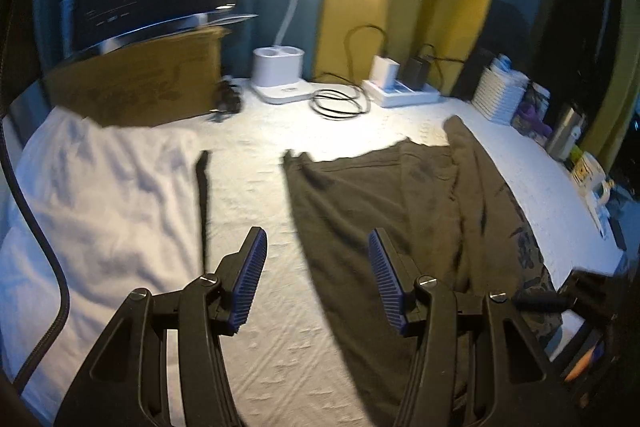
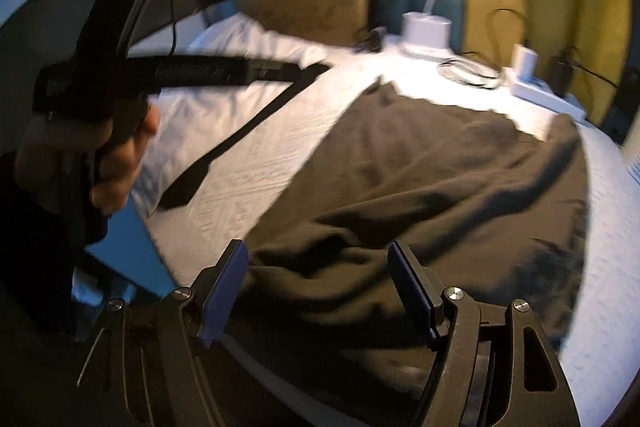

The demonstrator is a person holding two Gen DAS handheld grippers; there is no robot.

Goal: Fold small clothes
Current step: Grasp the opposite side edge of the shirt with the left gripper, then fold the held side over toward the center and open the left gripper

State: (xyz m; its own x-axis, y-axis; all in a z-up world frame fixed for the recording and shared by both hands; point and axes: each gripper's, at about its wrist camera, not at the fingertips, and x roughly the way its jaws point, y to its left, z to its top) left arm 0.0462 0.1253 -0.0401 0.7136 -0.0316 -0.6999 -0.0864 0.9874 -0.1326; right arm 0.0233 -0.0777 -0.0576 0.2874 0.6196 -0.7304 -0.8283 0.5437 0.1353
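A: The dark garment (image 1: 384, 211) lies spread on the white textured bed cover (image 1: 256, 195), toward its right edge, with one long fold (image 1: 472, 167) doubled over along the right side. It looks like soft, matte knit, rumpled near the front edge.

B: And the grippers?

A: Left gripper (image 1: 316, 279) hangs above the garment's left border, jaws spread, nothing between the ribbed blue pads (image 1: 250, 279). Right gripper (image 2: 316, 283) is over the bunched near hem, jaws also spread and holding nothing.

B: What might go wrong?

A: I'd guess a pinch on the heaped hem could catch two layers at once and drag the whole piece askew. The black strap (image 1: 203, 195) lying left of it, beside the crumpled white sheet (image 1: 92, 203), could snag too. The coiled cable (image 1: 338, 101) and chargers (image 1: 400, 83) at the far edge look safely apart.
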